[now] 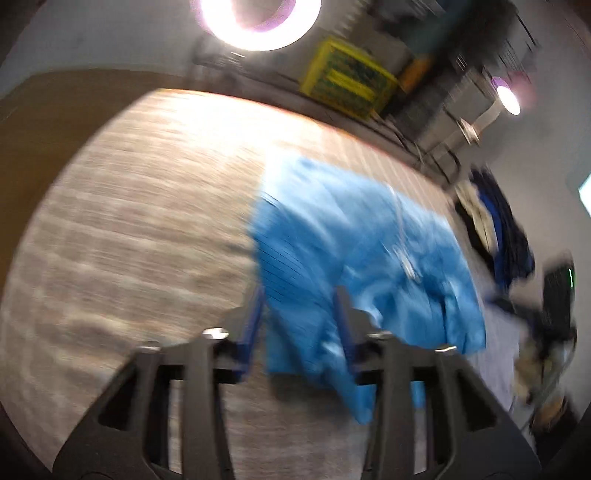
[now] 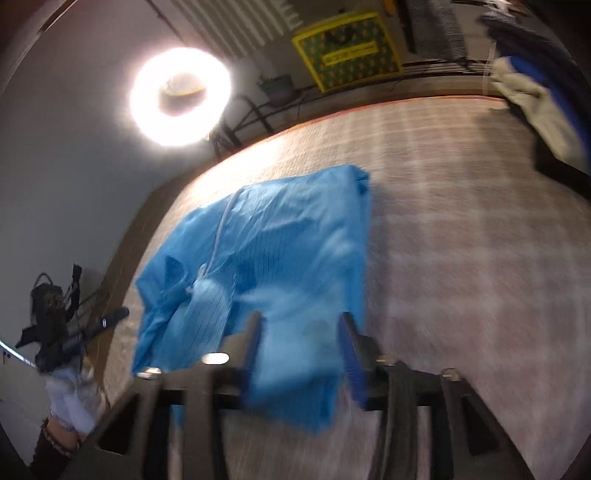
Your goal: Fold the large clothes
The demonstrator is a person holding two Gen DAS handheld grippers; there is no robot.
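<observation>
The blue garment [image 1: 354, 258] is lying on the pale checked tabletop [image 1: 147, 221], towards its right side in the left wrist view, already doubled over itself with its near hem drooping towards you; you are looking, I judge, at the moment between folds, a fold just laid and let go. Your left gripper [image 1: 301, 325] is standing with its blue pads apart over the near left corner, cloth showing between them but not pinched. Next you are needing a fresh hold on an edge. Beyond the far edge a ring lamp [image 1: 258, 22] and a yellow crate [image 1: 347, 85] are sitting clear. In the right wrist view the garment [image 2: 280, 251] is lying left of centre, its zip running down the front, and your right gripper [image 2: 301, 343] is likewise spread over the near hem, gripping nothing. A heap of dark clothes [image 2: 546, 96] is crowding the far right corner; nothing is blocking your reach.
</observation>
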